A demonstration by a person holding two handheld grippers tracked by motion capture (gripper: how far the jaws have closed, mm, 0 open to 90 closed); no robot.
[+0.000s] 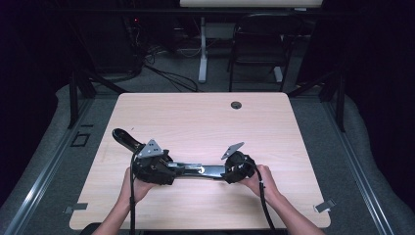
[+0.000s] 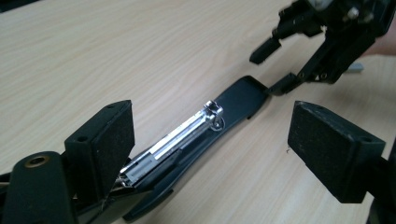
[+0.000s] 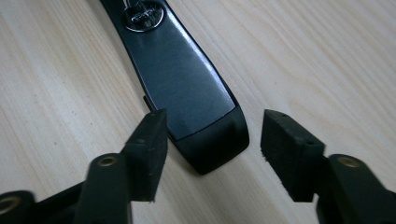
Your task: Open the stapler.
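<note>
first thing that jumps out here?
A black stapler, swung fully open, lies flat along the near part of the wooden table, its metal staple rail exposed. The left gripper and right gripper sit at its two ends, jaws open, pads not pressing it.

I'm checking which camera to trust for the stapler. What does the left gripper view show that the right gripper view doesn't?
Left gripper view: the stapler's silver staple rail, opened out flat, and the right gripper at the base's far end. Right gripper view: the base's rounded tip close up between open jaws, untouched. Both: the black base on the wooden table, each gripper's own jaws apart.
</note>
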